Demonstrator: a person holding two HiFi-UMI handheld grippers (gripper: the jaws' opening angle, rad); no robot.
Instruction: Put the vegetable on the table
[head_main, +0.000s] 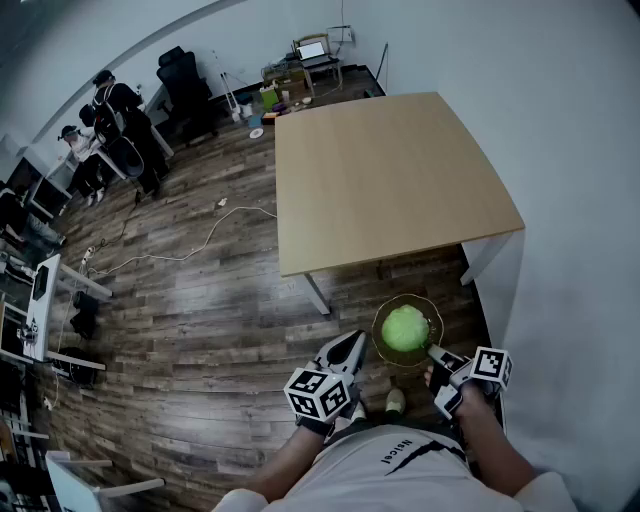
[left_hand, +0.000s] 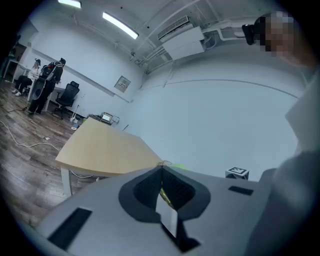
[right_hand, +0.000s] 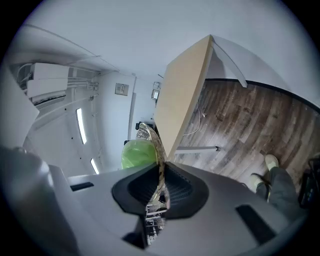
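A round green vegetable (head_main: 404, 327) lies in an amber glass plate (head_main: 432, 312), held in the air just in front of the near edge of the light wooden table (head_main: 390, 175). My right gripper (head_main: 436, 352) is shut on the plate's right rim. In the right gripper view the plate (right_hand: 150, 137) runs edge-on out of the gripper (right_hand: 161, 167), with the vegetable (right_hand: 136, 154) to its left. My left gripper (head_main: 358, 340) sits at the plate's left rim. In the left gripper view its jaws (left_hand: 161, 172) are closed on a thin yellowish edge.
The table top (left_hand: 100, 147) is bare, with white legs (head_main: 316, 293). A white wall runs along the right. White cables (head_main: 190, 250) trail over the wooden floor. People and office chairs (head_main: 115, 125) stand far left. My shoes (head_main: 395, 400) are below the plate.
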